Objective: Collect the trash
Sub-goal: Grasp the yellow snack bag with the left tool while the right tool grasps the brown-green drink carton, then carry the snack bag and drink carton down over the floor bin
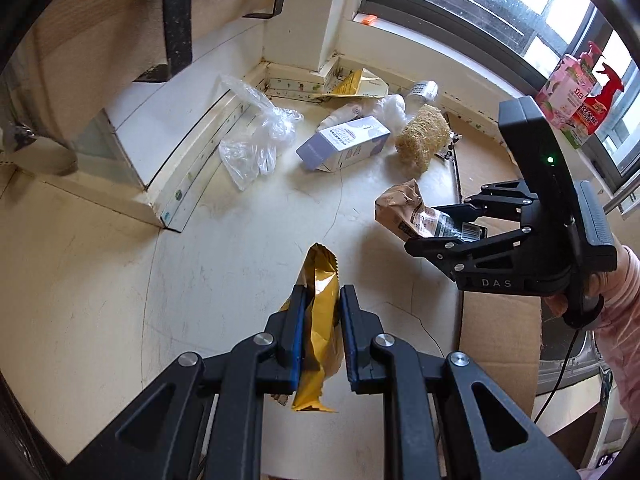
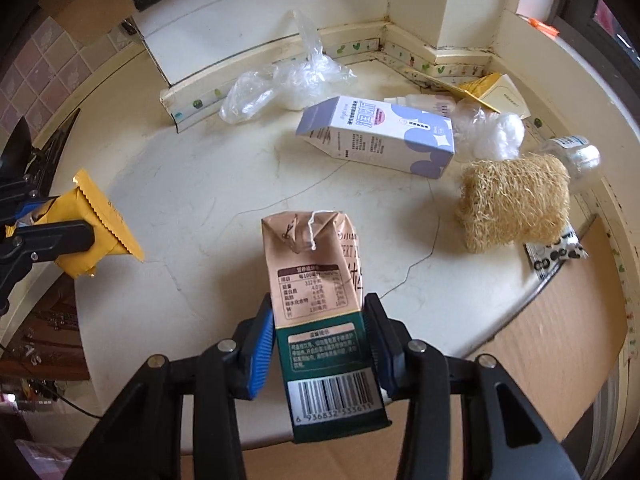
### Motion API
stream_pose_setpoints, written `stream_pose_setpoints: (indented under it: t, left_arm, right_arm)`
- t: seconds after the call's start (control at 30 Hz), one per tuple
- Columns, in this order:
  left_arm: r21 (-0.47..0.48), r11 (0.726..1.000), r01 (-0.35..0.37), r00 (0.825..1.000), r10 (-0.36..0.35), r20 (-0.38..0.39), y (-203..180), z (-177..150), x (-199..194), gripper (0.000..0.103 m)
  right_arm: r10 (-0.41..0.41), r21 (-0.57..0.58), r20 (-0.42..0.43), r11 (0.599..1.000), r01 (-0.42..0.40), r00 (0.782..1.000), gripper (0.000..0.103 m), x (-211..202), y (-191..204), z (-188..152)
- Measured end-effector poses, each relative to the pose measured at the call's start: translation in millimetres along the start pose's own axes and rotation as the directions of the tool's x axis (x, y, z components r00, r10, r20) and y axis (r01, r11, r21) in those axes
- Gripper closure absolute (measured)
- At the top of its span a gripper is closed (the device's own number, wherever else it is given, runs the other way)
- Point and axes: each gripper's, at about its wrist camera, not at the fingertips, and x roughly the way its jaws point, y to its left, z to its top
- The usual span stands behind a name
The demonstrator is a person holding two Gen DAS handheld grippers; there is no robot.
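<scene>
A crumpled gold snack wrapper (image 1: 320,276) sticks up between the blue pads of my left gripper (image 1: 322,292), which is shut on it above the cream countertop (image 1: 224,240). My right gripper (image 2: 320,304) is shut on a brown and green drink carton (image 2: 316,264) with a barcode at its lower end, held off the counter. The left wrist view shows the right gripper (image 1: 436,224) at the right holding that carton (image 1: 400,208), a hand on its handle. The right wrist view has the left gripper (image 2: 68,220) at the left edge with the gold wrapper (image 2: 104,220).
Lying on the counter are a purple-and-white milk carton (image 2: 380,136), a loofah (image 2: 512,200), a clear plastic bag (image 2: 288,84), a small bottle (image 2: 576,156), a yellow envelope (image 2: 492,88) and a black-and-white wrapper (image 2: 556,256). Cardboard (image 2: 560,340) covers the right side. Spray bottles (image 1: 600,96) stand by the window.
</scene>
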Motion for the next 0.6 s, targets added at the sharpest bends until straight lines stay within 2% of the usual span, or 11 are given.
stream_pose_setpoints:
  t: [0.1, 0.33, 0.6]
  left_arm:
    - [0.007, 1.0, 0.005, 1.0, -0.005, 0.011, -1.9, -9.4, -17.2, 0.088]
    - [0.046, 0.999, 0.024, 0.999, -0.025, 0.031, -12.1, -39.1, -61.9, 0.088]
    - [0.128, 0.99, 0.064, 0.998, -0.066, 0.018, -19.5, -94.6, -110.3, 0.088]
  right_arm:
    - [-0.014, 0.043, 0.019, 0.999, 0.014, 1.0, 0.06, -21.7, 11.7, -10.4]
    - [-0.114, 0.096, 0.048, 0.989, 0.109, 0.992, 0.06, -78.4, 62.8, -37.9]
    - [-0.172, 0.136, 0.105, 0.978, 0.157, 0.979, 0.06, -138.2, 120.1, -80.3]
